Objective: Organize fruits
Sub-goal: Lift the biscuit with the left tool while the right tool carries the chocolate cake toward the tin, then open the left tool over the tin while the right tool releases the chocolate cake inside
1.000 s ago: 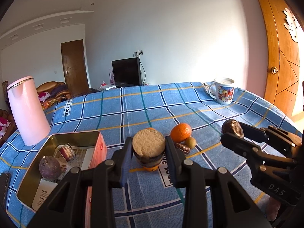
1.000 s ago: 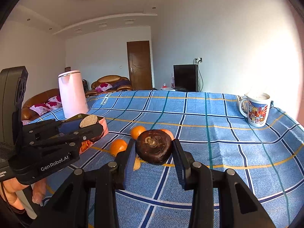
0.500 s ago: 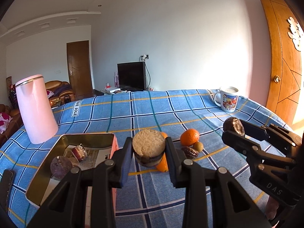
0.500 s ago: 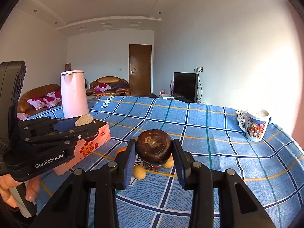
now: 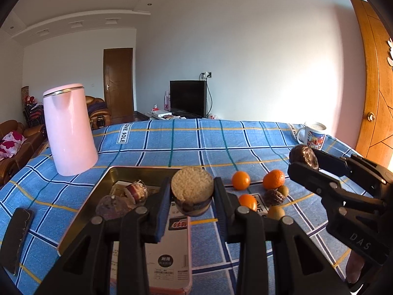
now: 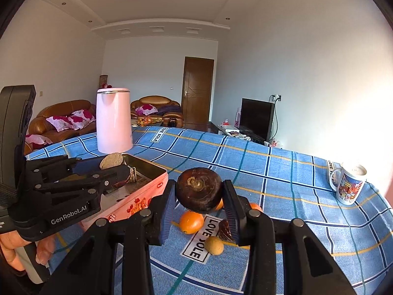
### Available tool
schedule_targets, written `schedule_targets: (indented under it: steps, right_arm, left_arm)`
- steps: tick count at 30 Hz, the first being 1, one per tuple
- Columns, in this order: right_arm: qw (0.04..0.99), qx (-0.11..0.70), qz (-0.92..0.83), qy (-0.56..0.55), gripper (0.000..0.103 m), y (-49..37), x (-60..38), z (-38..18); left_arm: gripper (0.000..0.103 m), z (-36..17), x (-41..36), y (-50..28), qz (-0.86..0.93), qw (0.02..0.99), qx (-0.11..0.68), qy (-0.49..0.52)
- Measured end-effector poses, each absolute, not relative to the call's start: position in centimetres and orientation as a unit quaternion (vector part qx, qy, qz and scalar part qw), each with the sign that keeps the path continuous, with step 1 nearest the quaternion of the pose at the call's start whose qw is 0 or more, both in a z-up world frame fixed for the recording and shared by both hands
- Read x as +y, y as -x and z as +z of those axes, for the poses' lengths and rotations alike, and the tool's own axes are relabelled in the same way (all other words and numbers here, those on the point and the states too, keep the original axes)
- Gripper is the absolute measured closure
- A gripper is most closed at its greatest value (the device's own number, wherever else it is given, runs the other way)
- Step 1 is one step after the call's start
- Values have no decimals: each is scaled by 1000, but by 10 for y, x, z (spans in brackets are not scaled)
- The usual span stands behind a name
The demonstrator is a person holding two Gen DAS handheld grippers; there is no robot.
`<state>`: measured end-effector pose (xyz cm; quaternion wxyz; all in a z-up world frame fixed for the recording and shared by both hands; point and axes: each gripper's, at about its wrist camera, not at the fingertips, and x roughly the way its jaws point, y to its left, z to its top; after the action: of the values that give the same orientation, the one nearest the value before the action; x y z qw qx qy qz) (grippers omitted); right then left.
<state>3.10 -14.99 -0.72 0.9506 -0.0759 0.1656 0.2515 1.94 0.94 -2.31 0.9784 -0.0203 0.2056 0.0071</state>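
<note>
- Left gripper (image 5: 192,194) pinches a cut fruit piece (image 5: 192,191), pale grainy face up, held above the tin box (image 5: 98,191).
- Right gripper (image 6: 199,198) clamps a dark round fruit (image 6: 199,189), stem scar toward the camera, lifted off the blue checked tablecloth (image 6: 282,191).
- Tin box holds a purple fruit (image 5: 111,205) and a wrapped piece (image 5: 136,189).
- Loose on the cloth right of the box: three oranges (image 5: 241,180), a wrinkled brown fruit (image 5: 273,197), two small greenish ones (image 5: 284,189).
- Pink kettle (image 5: 70,129) behind the box; mug (image 5: 312,136) at far right.
</note>
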Motion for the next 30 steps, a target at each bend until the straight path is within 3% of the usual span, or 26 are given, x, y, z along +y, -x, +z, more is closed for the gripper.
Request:
schedule_targets:
  steps: [30]
  right_arm:
    - [897, 234, 359, 109, 63, -58, -27, -29]
  left_arm:
    - [68, -40, 102, -16, 73, 965, 244, 68]
